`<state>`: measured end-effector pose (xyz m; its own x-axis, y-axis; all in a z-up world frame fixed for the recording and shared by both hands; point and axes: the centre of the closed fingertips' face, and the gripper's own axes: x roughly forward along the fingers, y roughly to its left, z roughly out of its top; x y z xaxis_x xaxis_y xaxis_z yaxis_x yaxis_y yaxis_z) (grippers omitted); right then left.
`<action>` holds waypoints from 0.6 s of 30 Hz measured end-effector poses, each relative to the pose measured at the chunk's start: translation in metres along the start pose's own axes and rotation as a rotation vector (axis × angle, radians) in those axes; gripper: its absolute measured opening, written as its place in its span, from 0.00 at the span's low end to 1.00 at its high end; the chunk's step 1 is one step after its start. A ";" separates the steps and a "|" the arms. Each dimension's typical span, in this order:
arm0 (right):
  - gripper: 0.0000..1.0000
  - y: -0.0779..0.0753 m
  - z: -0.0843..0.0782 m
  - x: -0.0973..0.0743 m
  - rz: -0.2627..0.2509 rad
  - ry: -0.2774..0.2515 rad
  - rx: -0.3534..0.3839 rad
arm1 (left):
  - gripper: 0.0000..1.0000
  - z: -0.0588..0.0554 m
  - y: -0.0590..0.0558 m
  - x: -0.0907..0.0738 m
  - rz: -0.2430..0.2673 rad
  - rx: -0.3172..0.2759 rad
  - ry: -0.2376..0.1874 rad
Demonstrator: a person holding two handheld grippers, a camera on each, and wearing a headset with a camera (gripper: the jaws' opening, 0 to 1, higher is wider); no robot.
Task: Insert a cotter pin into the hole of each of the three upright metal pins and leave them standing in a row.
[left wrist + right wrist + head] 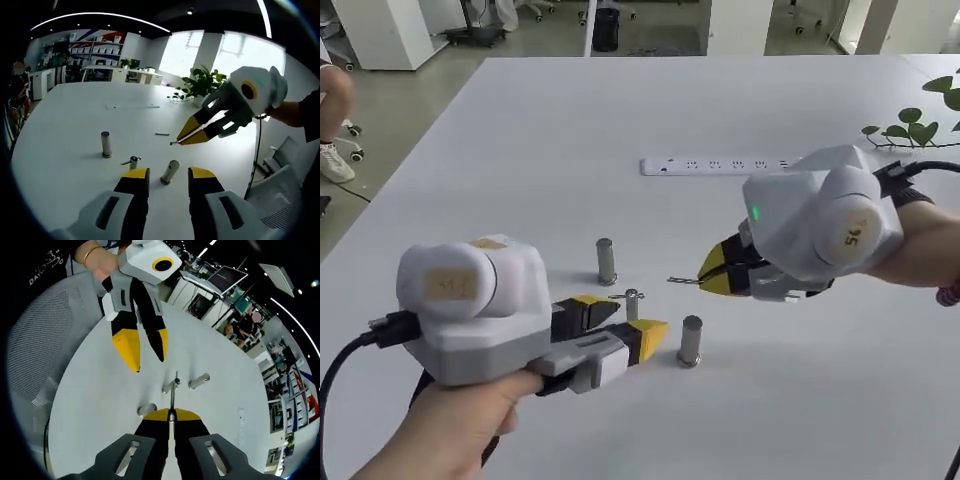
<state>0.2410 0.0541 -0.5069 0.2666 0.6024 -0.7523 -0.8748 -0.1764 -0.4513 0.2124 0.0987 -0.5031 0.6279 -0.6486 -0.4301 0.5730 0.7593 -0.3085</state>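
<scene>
White tabletop (520, 150) runs out under both tools, with a power strip (720, 165) and a plant (920, 125) well beyond the work. Closest in, the left gripper (638, 318) has its fingers spread and empty, and the nearest metal pin (691, 340) stands just ahead of their tips, untouched. The right gripper (171, 412) has its fingers pinched shut on a cotter pin (172, 390). It pokes straight out ahead of them toward the middle metal pin (633, 300), near it but apart — that one seems to have a small wire (622, 296) through its hole already. The far metal pin (606, 260) stands farther out from the left fingers.

As I judge it, the main risk is that nothing steadies the metal pins, so a cotter pin pushed slightly off the hole could tip one and break the row. Held by one end, the cotter pin could also swivel or bend — and the two grippers are close enough to bump.
</scene>
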 end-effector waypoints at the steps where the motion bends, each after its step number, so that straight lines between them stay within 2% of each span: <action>1: 0.00 0.001 0.002 0.000 0.000 -0.002 -0.007 | 0.28 0.000 -0.001 0.001 -0.008 -0.013 -0.001; 4: 0.00 0.005 0.008 0.000 0.002 -0.009 -0.036 | 0.25 0.002 -0.004 0.003 -0.031 -0.084 -0.011; 5: 0.00 0.007 0.010 0.000 0.005 -0.012 -0.041 | 0.22 0.003 -0.004 0.004 -0.035 -0.101 -0.013; 11: 0.00 0.016 0.021 0.001 0.020 -0.024 -0.089 | 0.19 0.006 -0.007 0.005 -0.055 -0.181 -0.030; 18: 0.00 0.019 0.029 0.002 0.023 -0.034 -0.113 | 0.11 0.007 -0.013 0.005 -0.073 -0.217 -0.039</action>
<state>0.2133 0.0744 -0.5029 0.2314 0.6231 -0.7472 -0.8287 -0.2761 -0.4869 0.2114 0.0856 -0.4953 0.6110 -0.7009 -0.3680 0.4940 0.7008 -0.5146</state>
